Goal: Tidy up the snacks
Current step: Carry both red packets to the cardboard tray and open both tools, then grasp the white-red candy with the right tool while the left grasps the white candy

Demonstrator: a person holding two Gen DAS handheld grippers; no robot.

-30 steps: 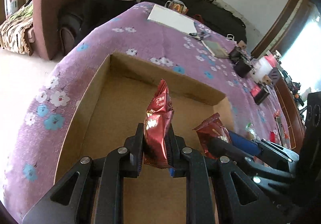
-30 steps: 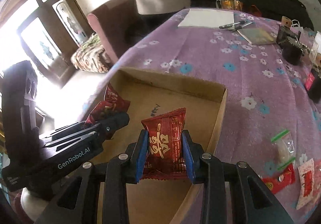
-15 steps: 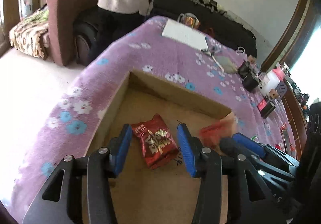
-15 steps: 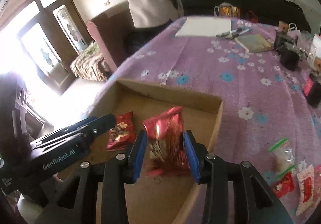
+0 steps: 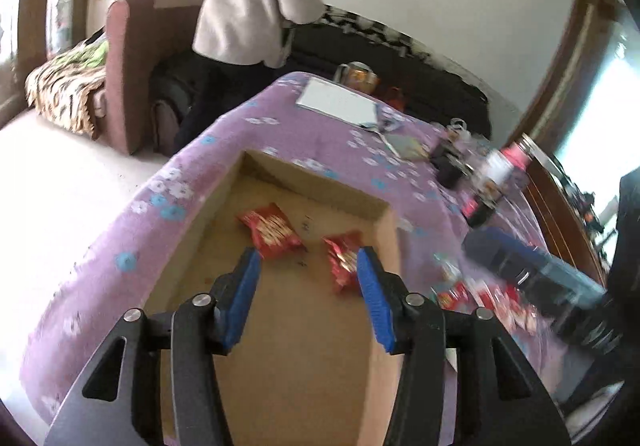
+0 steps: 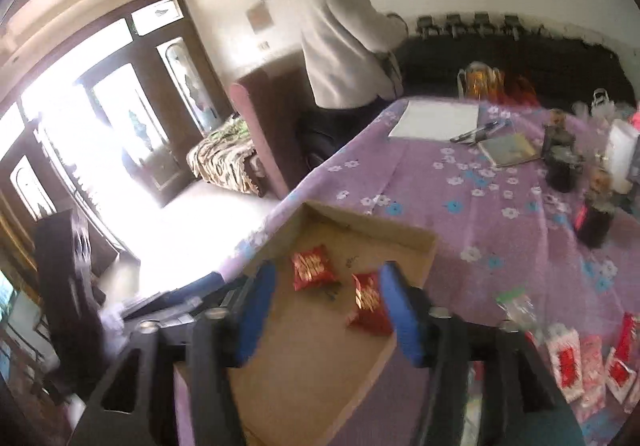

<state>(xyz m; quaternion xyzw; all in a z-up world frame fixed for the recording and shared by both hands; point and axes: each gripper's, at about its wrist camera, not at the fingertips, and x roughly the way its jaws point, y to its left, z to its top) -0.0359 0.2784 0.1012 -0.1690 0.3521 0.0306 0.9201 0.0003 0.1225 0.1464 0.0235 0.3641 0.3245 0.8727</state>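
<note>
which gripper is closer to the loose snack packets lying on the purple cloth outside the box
Right. The right gripper hangs beside the loose snack packets; the left gripper, jaws opening and empty too, is over the box's far side.

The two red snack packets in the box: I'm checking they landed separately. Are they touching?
Apart. The right wrist view shows bare cardboard between the far packet and the near packet in the box.

My right gripper (image 5: pixel 532 270) smears into blur; the loose packets (image 6: pixel 580 366) beyond the box: print unreadable.
</note>
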